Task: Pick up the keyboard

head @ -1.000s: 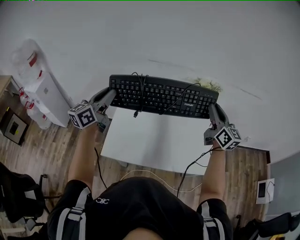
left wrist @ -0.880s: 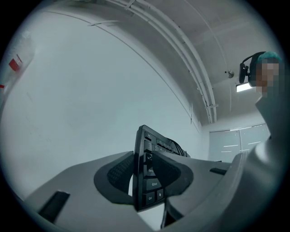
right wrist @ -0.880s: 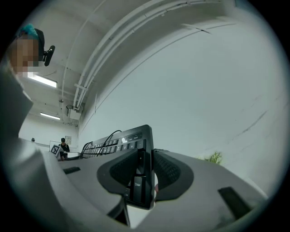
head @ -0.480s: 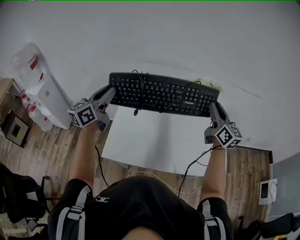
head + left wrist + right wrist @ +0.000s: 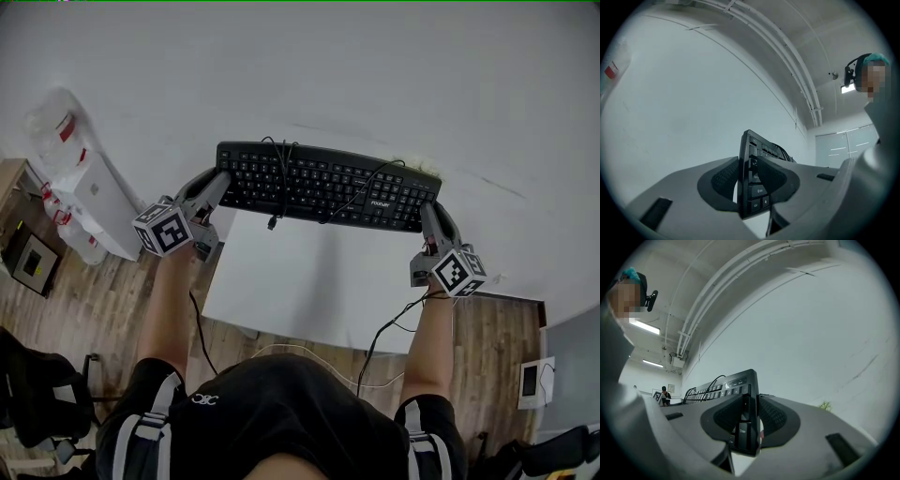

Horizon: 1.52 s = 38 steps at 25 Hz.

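A black keyboard [image 5: 323, 186] hangs in the air above the white table [image 5: 309, 281], held by both ends. Its cable [image 5: 281, 178] lies looped over the keys. My left gripper [image 5: 217, 178] is shut on the keyboard's left end [image 5: 752, 180], one pad on each face. My right gripper [image 5: 428, 210] is shut on the right end [image 5: 746, 420] in the same way. In both gripper views the keyboard stands edge-on between the jaws, against a white wall.
A white box with plastic bags [image 5: 84, 192] stands at the left on the wooden floor [image 5: 103, 291]. A white wall [image 5: 375, 75] fills the space behind the table. Cables [image 5: 394, 328] trail down from the grippers towards the person's body. A small device [image 5: 530, 380] lies on the floor at the right.
The keyboard and both grippers have risen slightly, the left end a little more than the right. The grip on both ends is unchanged.
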Each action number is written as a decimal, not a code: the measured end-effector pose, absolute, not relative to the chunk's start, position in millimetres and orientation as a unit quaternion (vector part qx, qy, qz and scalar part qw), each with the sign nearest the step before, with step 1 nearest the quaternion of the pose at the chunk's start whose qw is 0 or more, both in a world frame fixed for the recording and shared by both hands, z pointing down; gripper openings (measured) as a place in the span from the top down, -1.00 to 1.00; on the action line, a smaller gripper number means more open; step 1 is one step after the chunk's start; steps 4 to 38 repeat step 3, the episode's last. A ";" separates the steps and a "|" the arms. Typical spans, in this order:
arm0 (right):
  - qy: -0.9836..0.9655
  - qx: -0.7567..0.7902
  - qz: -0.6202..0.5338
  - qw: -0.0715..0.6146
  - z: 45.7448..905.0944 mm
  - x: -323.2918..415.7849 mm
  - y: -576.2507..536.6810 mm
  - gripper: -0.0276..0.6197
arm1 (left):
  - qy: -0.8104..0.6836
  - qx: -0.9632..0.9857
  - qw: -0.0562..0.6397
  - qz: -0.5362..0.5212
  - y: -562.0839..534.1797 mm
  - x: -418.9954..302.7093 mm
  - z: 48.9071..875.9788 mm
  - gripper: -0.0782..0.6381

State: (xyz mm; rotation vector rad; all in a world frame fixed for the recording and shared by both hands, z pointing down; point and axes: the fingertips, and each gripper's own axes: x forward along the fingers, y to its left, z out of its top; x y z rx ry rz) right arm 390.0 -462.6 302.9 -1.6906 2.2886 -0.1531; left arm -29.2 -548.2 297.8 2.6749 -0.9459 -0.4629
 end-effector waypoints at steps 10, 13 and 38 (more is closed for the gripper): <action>0.795 -0.587 -0.052 0.146 301.1 393.1 -461.6 0.56 | -0.326 0.922 0.131 -0.161 -546.2 -26.6 295.2 0.45; 0.795 -0.587 -0.052 0.146 301.1 393.1 -461.6 0.56 | -0.326 0.922 0.131 -0.161 -546.2 -26.6 295.2 0.45; 0.795 -0.587 -0.052 0.146 301.1 393.1 -461.6 0.56 | -0.326 0.922 0.131 -0.161 -546.2 -26.6 295.2 0.45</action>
